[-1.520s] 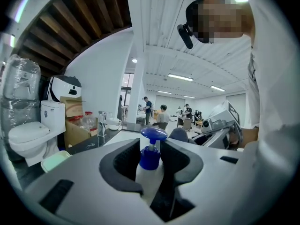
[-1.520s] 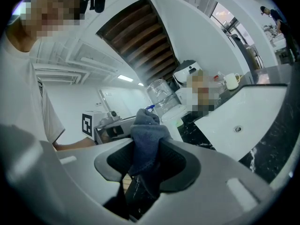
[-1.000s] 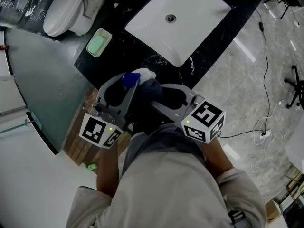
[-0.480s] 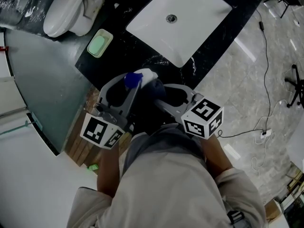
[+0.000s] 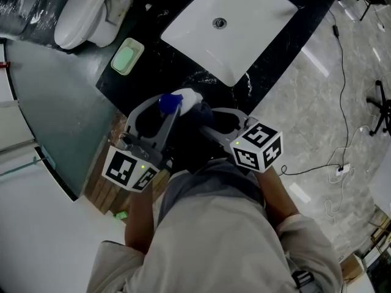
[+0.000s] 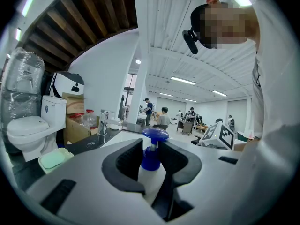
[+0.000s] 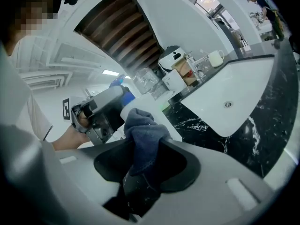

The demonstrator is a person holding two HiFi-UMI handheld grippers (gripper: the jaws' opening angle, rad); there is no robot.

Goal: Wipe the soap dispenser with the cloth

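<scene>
Left gripper [image 6: 150, 146]: we find it part-closed, clamped on dispenser [image 6: 150, 172], upright between its jaws | right gripper [image 7: 145, 146]: gripping cloth [image 7: 140, 125] | cloth lies against dispenser's side, just beside left jaws, above counter [image 5: 137, 75] edge.

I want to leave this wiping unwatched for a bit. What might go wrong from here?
1. The left gripper holds the soap dispenser in mid-air, clamped only near its neck. Sideways rubbing may twist it loose and drop it.
2. The cloth in the right gripper sits against the bottle close to the blue pump head. A nudge there might squirt soap.
</scene>
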